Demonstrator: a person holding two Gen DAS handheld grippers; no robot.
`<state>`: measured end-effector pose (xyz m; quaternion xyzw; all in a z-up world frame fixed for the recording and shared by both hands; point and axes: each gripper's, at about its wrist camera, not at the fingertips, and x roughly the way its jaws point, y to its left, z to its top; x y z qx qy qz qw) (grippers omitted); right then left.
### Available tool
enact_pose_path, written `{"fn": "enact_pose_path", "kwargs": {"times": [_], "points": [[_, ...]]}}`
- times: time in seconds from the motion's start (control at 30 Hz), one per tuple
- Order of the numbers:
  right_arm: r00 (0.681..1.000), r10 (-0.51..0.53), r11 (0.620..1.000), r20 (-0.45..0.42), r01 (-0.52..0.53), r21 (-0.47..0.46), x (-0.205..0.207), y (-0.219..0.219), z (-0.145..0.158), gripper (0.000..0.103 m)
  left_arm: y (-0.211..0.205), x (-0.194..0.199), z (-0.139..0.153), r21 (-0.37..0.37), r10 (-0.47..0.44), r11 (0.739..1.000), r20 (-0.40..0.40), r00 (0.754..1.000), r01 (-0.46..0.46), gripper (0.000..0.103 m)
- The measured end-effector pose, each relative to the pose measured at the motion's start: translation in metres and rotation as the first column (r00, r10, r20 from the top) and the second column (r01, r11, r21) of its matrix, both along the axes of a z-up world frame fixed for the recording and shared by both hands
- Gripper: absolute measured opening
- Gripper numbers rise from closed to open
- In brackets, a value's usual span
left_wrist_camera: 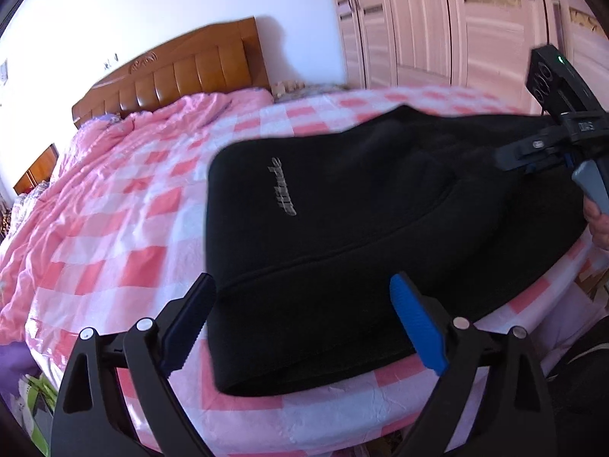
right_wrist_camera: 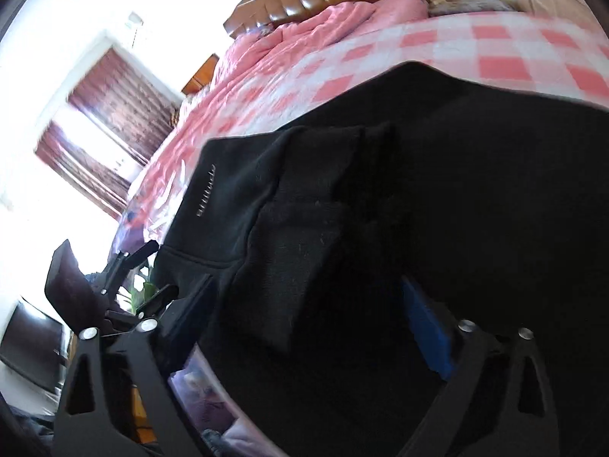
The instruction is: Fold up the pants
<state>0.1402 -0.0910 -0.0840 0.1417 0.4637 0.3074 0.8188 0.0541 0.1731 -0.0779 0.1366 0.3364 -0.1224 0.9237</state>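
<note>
Here both hand-held grippers, left (left_wrist_camera: 300, 327) and right (right_wrist_camera: 308, 323), stand spread over the folded black pants (left_wrist_camera: 361, 221).

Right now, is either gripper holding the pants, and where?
Neither. Left gripper and right gripper stand open around the folded black fleece pants.

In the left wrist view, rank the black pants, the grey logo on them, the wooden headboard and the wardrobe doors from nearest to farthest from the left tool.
1. Black pants: their near edge lies between the left tool's open jaws.
2. Grey logo: higher on the pants, left of middle.
3. Wooden headboard and wardrobe doors: both far back, left and right; too close to call.
</note>
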Motion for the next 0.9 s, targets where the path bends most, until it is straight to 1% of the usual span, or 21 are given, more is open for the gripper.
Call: {"fn": "enact_pose_path", "kwargs": {"times": [0.03, 0.1, 0.13, 0.17, 0.2, 0.23, 0.3, 0.43, 0.5, 0.57, 0.6, 0.63, 0.67, 0.7, 0.73, 0.77, 0.8, 0.87, 0.9], "points": [[1.0, 0.026, 1.0, 0.005, -0.026, -0.013, 0.002, 0.008, 0.001, 0.06, 0.0, 0.002, -0.002, 0.003, 0.011, 1.0, 0.002, 1.0, -0.011, 0.097], [1.0, 0.023, 0.999, 0.004, -0.023, -0.034, 0.005, 0.018, 0.002, 0.046, 0.004, 0.004, -0.002, -0.012, 0.019, 1.0, -0.005, 1.0, -0.019, 0.097], [0.999, 0.027, 0.998, 0.023, -0.026, -0.05, 0.003, 0.021, 0.006, 0.032, 0.006, 0.004, 0.0, -0.016, 0.025, 1.0, -0.007, 1.0, -0.025, 0.097], [0.998, 0.016, 0.997, 0.055, -0.011, -0.076, -0.003, 0.021, 0.012, 0.029, 0.007, 0.005, 0.001, -0.008, 0.03, 1.0, -0.004, 1.0, -0.03, 0.097], [0.997, 0.006, 0.997, 0.075, 0.0, -0.083, -0.008, 0.02, 0.017, 0.022, 0.007, 0.004, 0.003, 0.006, 0.032, 0.999, 0.0, 0.999, -0.032, 0.097], [0.995, -0.014, 0.997, 0.099, 0.022, -0.078, -0.017, 0.015, 0.025, 0.018, 0.006, 0.003, 0.004, 0.023, 0.03, 0.999, 0.004, 1.0, -0.03, 0.097], [0.991, -0.043, 0.996, 0.128, 0.052, -0.072, -0.035, 0.006, 0.033, 0.017, 0.001, -0.003, 0.009, 0.053, 0.011, 0.998, 0.024, 1.0, -0.012, 0.097], [0.985, -0.105, 0.989, 0.133, 0.117, -0.087, -0.053, -0.008, 0.022, 0.015, -0.013, -0.012, 0.019, 0.034, -0.045, 0.998, 0.05, 0.998, 0.044, 0.097], [0.989, -0.102, 0.991, 0.111, 0.111, -0.08, -0.052, -0.011, 0.013, 0.015, -0.022, -0.013, 0.019, 0.045, -0.068, 0.997, 0.054, 0.996, 0.066, 0.097], [0.991, -0.102, 0.992, 0.084, 0.107, -0.066, -0.049, -0.014, 0.003, 0.016, -0.031, -0.007, 0.008, 0.093, -0.073, 0.993, 0.035, 0.997, 0.069, 0.097], [0.993, -0.095, 0.993, 0.072, 0.1, -0.063, -0.047, -0.017, 0.0, 0.017, -0.034, -0.003, 0.002, 0.109, -0.067, 0.992, 0.021, 0.998, 0.065, 0.099], [0.992, -0.102, 0.992, 0.07, 0.107, -0.073, -0.046, -0.019, -0.002, 0.028, -0.033, 0.002, -0.002, 0.091, -0.063, 0.994, 0.007, 0.998, 0.062, 0.1], [0.992, -0.108, 0.991, 0.06, 0.112, -0.073, -0.046, -0.022, -0.003, 0.04, -0.03, 0.005, -0.002, 0.064, -0.055, 0.996, 0.0, 0.999, 0.055, 0.102], [0.992, -0.116, 0.989, 0.039, 0.119, -0.084, -0.045, -0.026, -0.003, 0.06, -0.025, 0.007, 0.002, 0.04, -0.048, 0.998, -0.021, 0.999, 0.049, 0.102], [0.994, -0.1, 0.993, 0.04, 0.102, -0.064, -0.047, -0.029, 0.001, 0.079, -0.024, 0.006, 0.008, 0.036, -0.045, 0.998, -0.023, 0.999, 0.046, 0.102], [0.993, -0.107, 0.991, 0.057, 0.111, -0.075, -0.052, -0.032, 0.007, 0.09, -0.022, 0.003, 0.016, 0.021, -0.05, 0.999, -0.013, 0.999, 0.05, 0.101], [0.983, -0.136, 0.983, 0.124, 0.15, -0.11, -0.06, -0.035, 0.019, 0.096, -0.018, -0.001, 0.026, -0.012, -0.059, 0.998, 0.001, 0.998, 0.059, 0.101], [0.971, -0.113, 0.977, 0.211, 0.147, -0.155, -0.064, -0.032, 0.036, 0.096, -0.005, 0.0, 0.054, -0.152, -0.069, 0.986, 0.016, 0.997, 0.071, 0.101], [0.965, -0.088, 0.973, 0.247, 0.136, -0.185, -0.063, -0.025, 0.043, 0.096, 0.0, 0.005, 0.062, -0.2, -0.059, 0.978, 0.013, 0.998, 0.06, 0.101]]}}
